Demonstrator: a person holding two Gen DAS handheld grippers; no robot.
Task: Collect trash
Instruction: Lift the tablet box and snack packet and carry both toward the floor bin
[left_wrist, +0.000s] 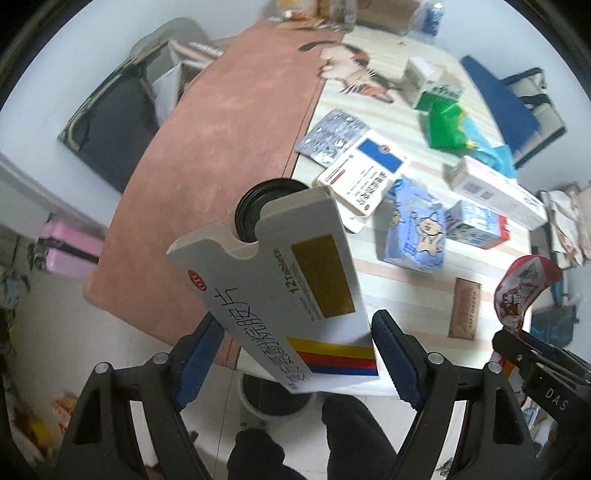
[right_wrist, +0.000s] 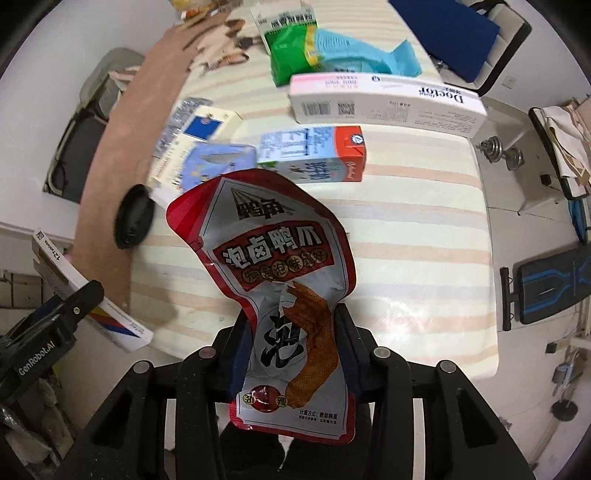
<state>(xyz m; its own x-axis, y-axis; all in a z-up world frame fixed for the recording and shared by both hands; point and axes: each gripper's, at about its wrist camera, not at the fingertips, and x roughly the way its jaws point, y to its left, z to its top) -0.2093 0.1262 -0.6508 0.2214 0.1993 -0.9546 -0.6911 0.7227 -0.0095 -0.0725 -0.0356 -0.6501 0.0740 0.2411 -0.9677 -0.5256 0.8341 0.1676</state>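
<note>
My left gripper (left_wrist: 295, 350) is shut on a flat white medicine box (left_wrist: 284, 280) with yellow, red and blue stripes, held above the table's near edge. A white bin with a dark inside (left_wrist: 273, 400) shows on the floor below it. My right gripper (right_wrist: 291, 343) is shut on a red and silver snack pouch (right_wrist: 273, 280) with a duck-foot picture, held over the striped tablecloth (right_wrist: 406, 221). The pouch also shows in the left wrist view (left_wrist: 524, 284), and the box in the right wrist view (right_wrist: 92, 306).
Trash lies on the table: a blister pack (left_wrist: 332, 134), a blue-labelled white box (left_wrist: 364, 173), a blue tissue pack (left_wrist: 415, 236), a milk carton (right_wrist: 314, 153), a long white box (right_wrist: 384, 101), a green carton (right_wrist: 291, 48). A black lid (right_wrist: 135, 216) sits by the brown mat (left_wrist: 229, 122).
</note>
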